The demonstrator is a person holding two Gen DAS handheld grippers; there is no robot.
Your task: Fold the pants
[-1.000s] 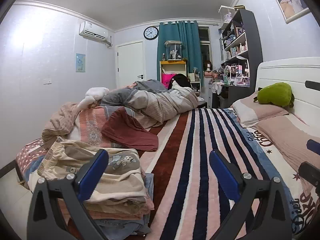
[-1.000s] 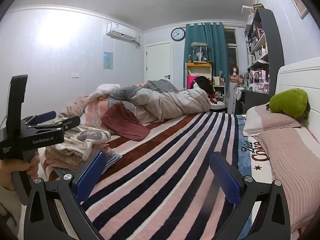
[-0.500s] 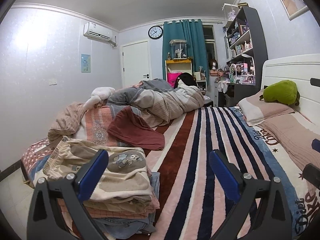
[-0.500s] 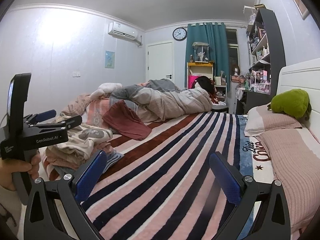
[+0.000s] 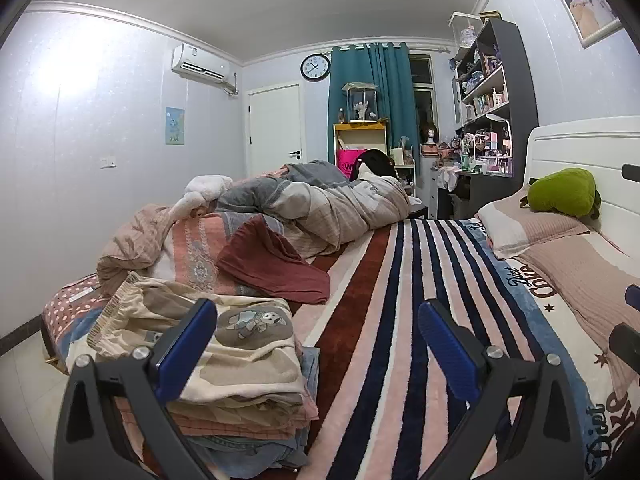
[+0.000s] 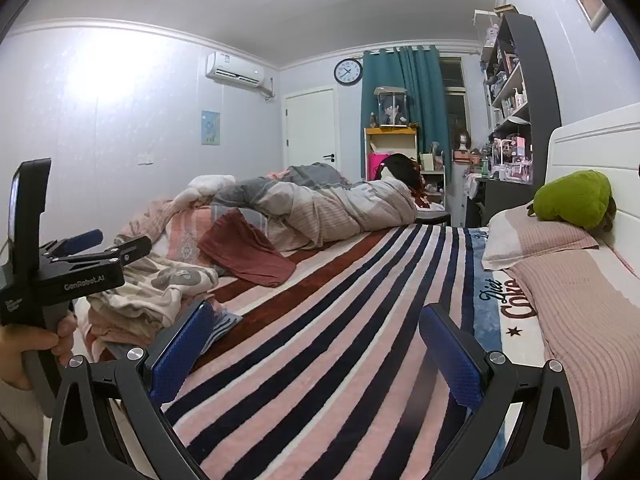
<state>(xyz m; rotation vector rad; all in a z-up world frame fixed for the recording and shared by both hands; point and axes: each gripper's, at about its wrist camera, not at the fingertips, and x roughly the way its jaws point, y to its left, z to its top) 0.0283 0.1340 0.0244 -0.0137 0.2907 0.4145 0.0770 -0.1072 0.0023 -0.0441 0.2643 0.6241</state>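
Left tongs (image 5: 316,344) spread wide, blue pads far apart, nothing between them, not touching fabric as far as I can tell. They hang above the near edge of the bed, with the left pad (image 5: 186,348) in front of the stack of folded clothes (image 5: 236,396) and the right pad over the striped blanket (image 5: 384,320). Top of the stack is a beige printed piece with a cartoon patch, and it looks like folded pants (image 5: 224,332); pink and denim layers sit under it. The stack is at the bed's near left corner. Dark red pants (image 5: 272,268) lie loose and unfolded just beyond the stack, draped over the crumpled bedding pile (image 5: 320,204) toward the far side of the bed. Right tongs (image 6: 318,344) also spread wide, empty, over bare striped blanket, well apart from the stack. In the right wrist view the left tongs show from the side at far left, held by a hand (image 6: 28,348) on the grip, tips near the top of the stack; contact cannot be judged from that angle. Pillows (image 5: 532,232) and a green plush toy (image 5: 562,192) sit at the headboard on the right.
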